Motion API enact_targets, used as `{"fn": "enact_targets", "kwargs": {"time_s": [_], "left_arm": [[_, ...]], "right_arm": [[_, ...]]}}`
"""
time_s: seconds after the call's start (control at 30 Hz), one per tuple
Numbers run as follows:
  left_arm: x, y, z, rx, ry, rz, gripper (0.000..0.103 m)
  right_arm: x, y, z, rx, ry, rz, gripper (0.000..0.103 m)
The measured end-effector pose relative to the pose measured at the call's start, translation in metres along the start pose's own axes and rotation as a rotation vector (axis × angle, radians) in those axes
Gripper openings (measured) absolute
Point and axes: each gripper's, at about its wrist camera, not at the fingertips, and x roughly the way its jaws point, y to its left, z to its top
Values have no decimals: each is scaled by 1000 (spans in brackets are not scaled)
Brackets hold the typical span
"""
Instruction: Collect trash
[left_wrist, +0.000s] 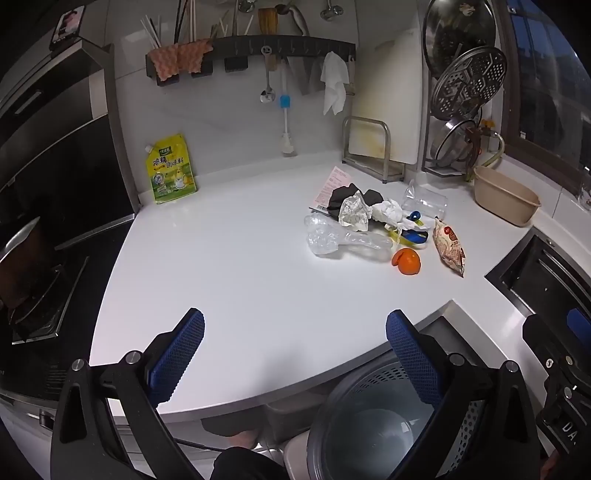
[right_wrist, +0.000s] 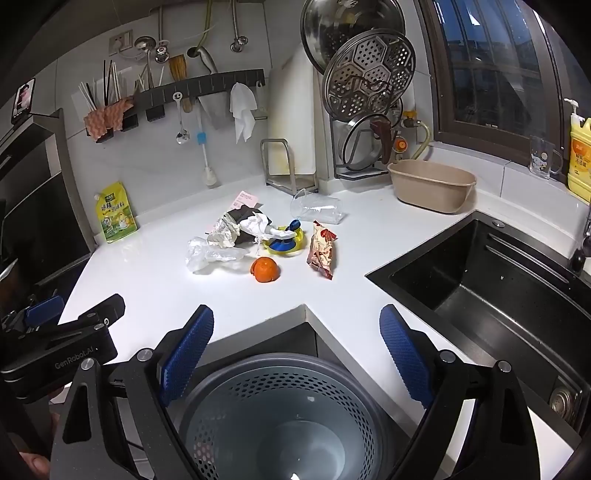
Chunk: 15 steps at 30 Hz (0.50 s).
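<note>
Nearest me, my left gripper (left_wrist: 295, 345) and right gripper (right_wrist: 297, 341) both hang released, jaws wide with nothing between them, above the counter (right_wrist: 155, 280) edge. The perforated grey bin (right_wrist: 280, 417) sits just below them. Farther out, well apart from both grippers, the trash lies clustered: orange peel (right_wrist: 265, 269), snack wrapper (right_wrist: 322, 254), crumpled paper (right_wrist: 225, 232), clear plastic (right_wrist: 207, 254).

1. A yellow-green seasoning pouch (left_wrist: 171, 170) leans against the back wall on the white countertop (left_wrist: 229, 266).
2. A beige plastic basin (right_wrist: 432, 186) sits beside the black sink (right_wrist: 491, 291).
3. A perforated steamer plate (right_wrist: 369, 72) stands in a metal rack.
4. A white cloth (right_wrist: 243, 110) hangs from the dark wall rail (right_wrist: 199, 88).
5. A yellow soap bottle (right_wrist: 580, 151) stands on the window ledge.
</note>
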Motion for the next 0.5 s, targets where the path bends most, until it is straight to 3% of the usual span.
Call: {"fn": "enact_targets", "kwargs": {"time_s": [0.5], "left_arm": [[-3,-2,4,3,-12,4,97]], "right_arm": [[-4,-1,1,-1,-5,1,87]]}}
